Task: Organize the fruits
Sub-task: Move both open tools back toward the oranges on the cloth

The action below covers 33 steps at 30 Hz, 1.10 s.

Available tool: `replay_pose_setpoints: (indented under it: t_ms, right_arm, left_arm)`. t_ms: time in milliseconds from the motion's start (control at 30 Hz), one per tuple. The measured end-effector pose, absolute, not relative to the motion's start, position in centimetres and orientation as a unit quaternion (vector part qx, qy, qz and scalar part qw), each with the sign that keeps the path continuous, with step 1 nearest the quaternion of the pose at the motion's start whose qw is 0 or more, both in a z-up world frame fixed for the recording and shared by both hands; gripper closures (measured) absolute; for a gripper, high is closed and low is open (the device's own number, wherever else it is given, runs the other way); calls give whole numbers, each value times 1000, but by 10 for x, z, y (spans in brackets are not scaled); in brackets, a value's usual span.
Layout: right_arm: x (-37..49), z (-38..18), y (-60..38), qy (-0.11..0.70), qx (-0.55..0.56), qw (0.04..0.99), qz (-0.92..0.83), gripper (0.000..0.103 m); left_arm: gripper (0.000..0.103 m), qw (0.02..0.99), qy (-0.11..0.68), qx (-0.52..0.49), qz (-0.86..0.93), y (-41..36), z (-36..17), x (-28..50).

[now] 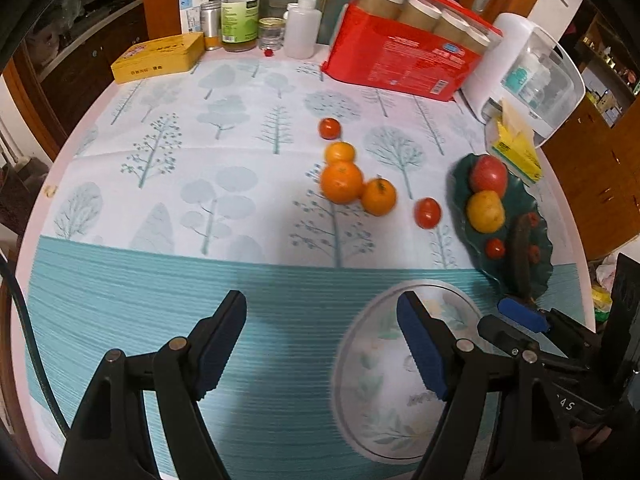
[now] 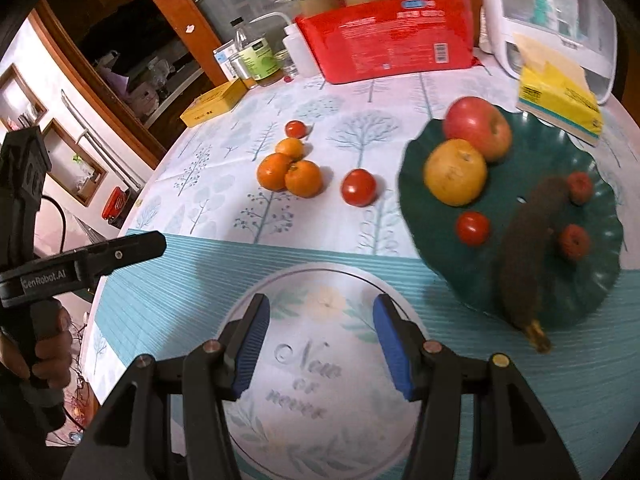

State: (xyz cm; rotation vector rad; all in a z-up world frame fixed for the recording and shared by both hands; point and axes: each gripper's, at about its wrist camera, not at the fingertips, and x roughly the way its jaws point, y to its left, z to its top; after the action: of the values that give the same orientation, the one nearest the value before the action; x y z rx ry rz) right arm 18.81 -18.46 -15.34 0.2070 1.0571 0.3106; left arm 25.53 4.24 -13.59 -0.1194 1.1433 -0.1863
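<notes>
Right tool (image 2: 318, 340) is seen part open and empty above the worktop (image 2: 168, 280); left tool (image 1: 322, 344) is spread wider, nothing gripped. Oranges (image 2: 290, 172) and tomatoes (image 2: 359, 187) are left loose beside the green plate (image 2: 592, 276), where an apple (image 2: 478, 128) is seated.
</notes>
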Motion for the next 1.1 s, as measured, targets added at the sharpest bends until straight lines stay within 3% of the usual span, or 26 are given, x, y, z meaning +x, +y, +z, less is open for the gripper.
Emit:
replay_pose_setpoints:
  t_ms: [700, 1100]
  right_arm:
    - [261, -171, -104, 430, -47, 894, 118, 49]
    - [285, -192, -92, 395, -80, 910, 100, 49]
  left_arm:
    - [25, 803, 574, 44, -155, 49, -164, 356]
    - [25, 796, 570, 26, -202, 21, -179, 406]
